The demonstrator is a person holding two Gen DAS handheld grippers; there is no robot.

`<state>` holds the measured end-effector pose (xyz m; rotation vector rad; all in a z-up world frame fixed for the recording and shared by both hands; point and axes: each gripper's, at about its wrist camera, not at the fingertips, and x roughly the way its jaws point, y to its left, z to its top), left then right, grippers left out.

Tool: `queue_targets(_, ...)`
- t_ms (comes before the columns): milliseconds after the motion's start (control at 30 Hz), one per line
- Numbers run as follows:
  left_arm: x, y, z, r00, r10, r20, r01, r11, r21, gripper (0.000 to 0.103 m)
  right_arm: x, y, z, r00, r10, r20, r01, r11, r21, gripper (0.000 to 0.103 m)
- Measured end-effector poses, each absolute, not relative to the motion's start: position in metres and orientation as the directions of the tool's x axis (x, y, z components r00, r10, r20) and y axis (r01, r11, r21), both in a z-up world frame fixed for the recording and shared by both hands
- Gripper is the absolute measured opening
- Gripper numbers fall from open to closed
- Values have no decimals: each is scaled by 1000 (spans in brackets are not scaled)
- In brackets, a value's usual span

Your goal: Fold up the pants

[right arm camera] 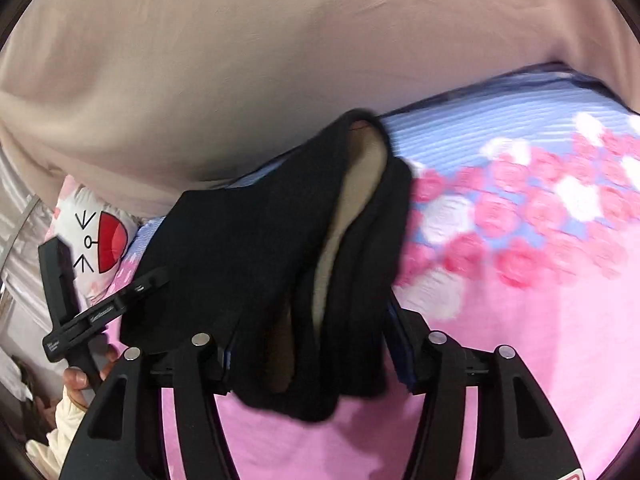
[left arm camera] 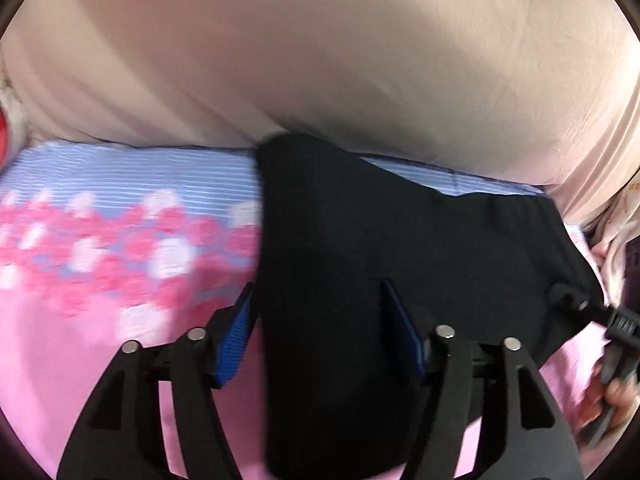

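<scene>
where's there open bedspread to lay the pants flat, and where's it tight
Open: the pink floral bedspread left of the black pants, up to the beige blanket; also the stretch to their right in the right wrist view. Tight: the far edge, where the beige blanket bulges over, and by the cartoon pillow beside the left hand-held gripper.

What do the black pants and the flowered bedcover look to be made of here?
Black pants: soft matte knit, probably fleece-lined, since a pale beige fuzzy inside shows at the opening; they drape limply without sheen.
Flowered bedcover: thin woven or printed fabric, likely cotton or polyester; fine ribbed stripes show in the blue band, with pink roses printed flat. Blur leaves the weave uncertain.
</scene>
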<state>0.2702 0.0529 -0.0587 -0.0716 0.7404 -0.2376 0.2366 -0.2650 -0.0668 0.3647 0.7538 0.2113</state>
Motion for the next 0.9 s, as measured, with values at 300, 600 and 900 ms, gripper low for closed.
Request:
queue_targets(300, 241, 40, 37, 841, -81, -535, 106, 994, 15, 82, 237, -203, 26, 786, 252, -564, -189, 968, 167, 24)
queue_targets(600, 340, -8, -81, 649, 14, -761, 84, 992, 91, 98, 314, -232, -71, 720, 117, -684, -41, 991, 126, 4)
queue_targets(900, 270, 18, -29, 742, 19, -670, 68, 992, 104, 98, 224, -209, -47, 705, 128, -698, -133, 990, 47, 12)
